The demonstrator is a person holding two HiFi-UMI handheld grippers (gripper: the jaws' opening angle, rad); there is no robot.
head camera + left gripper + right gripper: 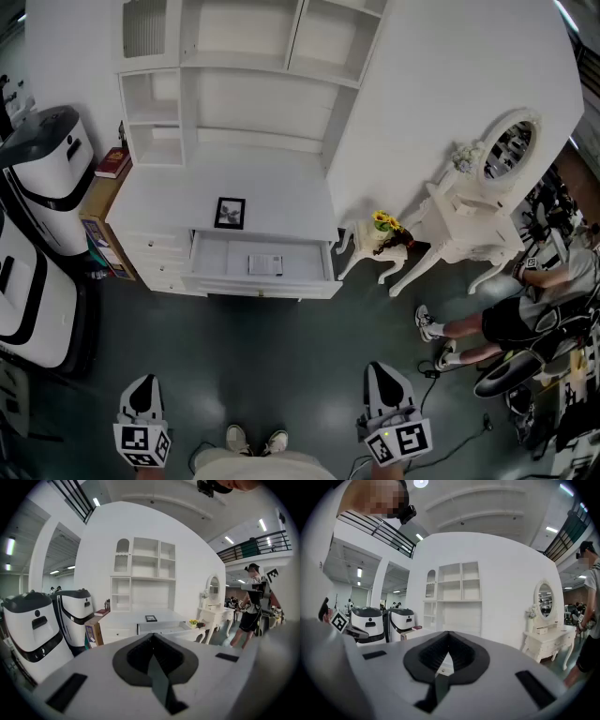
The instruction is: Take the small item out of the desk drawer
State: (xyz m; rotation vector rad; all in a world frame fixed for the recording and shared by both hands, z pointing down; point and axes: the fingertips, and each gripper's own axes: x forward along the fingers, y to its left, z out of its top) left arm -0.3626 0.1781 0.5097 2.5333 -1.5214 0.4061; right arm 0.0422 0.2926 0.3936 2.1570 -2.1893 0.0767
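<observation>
The left gripper (142, 382) and right gripper (386, 370) were clenched and empty, and well ahead, about midway between them with neither clearly nearer, the small item (265, 264) lay flat, crosswise, in the open drawer (211, 259).

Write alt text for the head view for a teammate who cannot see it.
Seen from above, a white desk has its drawer open with a small item lying inside and a framed picture on top. The left tongs and right tongs hang at the bottom edge, closed and empty, well short of the desk.
</observation>
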